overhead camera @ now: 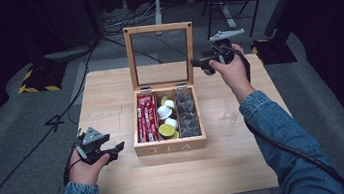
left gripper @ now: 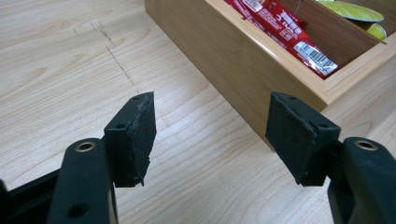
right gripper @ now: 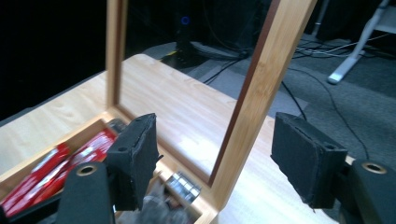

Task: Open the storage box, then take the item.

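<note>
A wooden tea box (overhead camera: 170, 147) stands mid-table with its glass-paned lid (overhead camera: 157, 28) upright. Its three compartments hold red sachets (overhead camera: 147, 118), white and green capsules (overhead camera: 166, 112) and dark packets (overhead camera: 186, 112). My left gripper (overhead camera: 117, 151) hovers low at the box's front left corner, open, with bare table between its jaws (left gripper: 210, 135). The box wall (left gripper: 243, 70) and red sachets (left gripper: 289, 32) lie just ahead of it. My right gripper (overhead camera: 198, 65) is raised at the lid's right edge and is open. The lid's side rail (right gripper: 261, 88) runs between its pads (right gripper: 303, 158) without touching them.
The light wooden table (overhead camera: 110, 100) has free room left, right and in front of the box. A small clear glass object (overhead camera: 226, 114) stands right of the box. Cables and stand feet (overhead camera: 39, 79) lie on the grey floor beyond.
</note>
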A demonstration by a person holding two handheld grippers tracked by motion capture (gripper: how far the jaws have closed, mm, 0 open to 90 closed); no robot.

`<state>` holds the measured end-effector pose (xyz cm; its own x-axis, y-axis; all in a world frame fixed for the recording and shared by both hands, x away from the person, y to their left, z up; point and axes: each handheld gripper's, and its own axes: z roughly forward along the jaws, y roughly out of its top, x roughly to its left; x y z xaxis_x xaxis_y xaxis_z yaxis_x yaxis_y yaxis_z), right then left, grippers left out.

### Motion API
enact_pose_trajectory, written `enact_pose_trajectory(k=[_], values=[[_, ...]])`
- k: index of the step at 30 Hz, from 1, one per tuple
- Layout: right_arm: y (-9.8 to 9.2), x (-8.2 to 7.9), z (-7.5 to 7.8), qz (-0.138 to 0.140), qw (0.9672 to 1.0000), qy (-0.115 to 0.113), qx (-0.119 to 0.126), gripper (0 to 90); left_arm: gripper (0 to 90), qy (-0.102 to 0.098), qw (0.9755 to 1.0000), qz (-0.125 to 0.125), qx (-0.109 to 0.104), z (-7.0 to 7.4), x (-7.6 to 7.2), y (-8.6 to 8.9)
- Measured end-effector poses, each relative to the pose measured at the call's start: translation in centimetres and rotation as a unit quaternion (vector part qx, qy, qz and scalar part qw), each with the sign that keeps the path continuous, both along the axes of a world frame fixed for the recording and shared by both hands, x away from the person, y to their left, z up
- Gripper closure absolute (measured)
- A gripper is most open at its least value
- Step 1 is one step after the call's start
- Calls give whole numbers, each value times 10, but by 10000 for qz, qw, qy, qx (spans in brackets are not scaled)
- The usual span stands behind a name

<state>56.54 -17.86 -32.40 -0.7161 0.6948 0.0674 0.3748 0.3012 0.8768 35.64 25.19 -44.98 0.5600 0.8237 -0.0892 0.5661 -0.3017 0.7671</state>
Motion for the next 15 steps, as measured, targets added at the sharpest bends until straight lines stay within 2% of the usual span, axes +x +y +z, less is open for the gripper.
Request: enact_pose_trajectory(k=[1,3,4,6,10,12,14,15], values=[[-4,-9,3,158,9999,-3,66,308,338,16,10000,-61,42,0,0,-1],[-6,-13,5,217,9997,-16,83,300,337,46,9999,-83,56,-1,1,-2],[-8,-18,6,333,9994,-22,76,295,337,46,9999,-110,75,-2,1,-3],[-13,-33,9,518,9986,-29,134,287,336,85,9998,-140,77,-2,2,-5],[-15,-45,10,646,9978,-8,165,268,333,98,9998,-161,88,-3,0,-4],[-15,-57,8,720,9972,-20,181,252,329,126,9998,-130,110,-4,-1,-4],[-14,-63,7,781,9966,-20,249,249,322,133,9992,-107,355,-6,-1,-2],[-13,-67,5,817,9962,-34,304,250,320,126,9980,-56,624,-9,-2,-1]])
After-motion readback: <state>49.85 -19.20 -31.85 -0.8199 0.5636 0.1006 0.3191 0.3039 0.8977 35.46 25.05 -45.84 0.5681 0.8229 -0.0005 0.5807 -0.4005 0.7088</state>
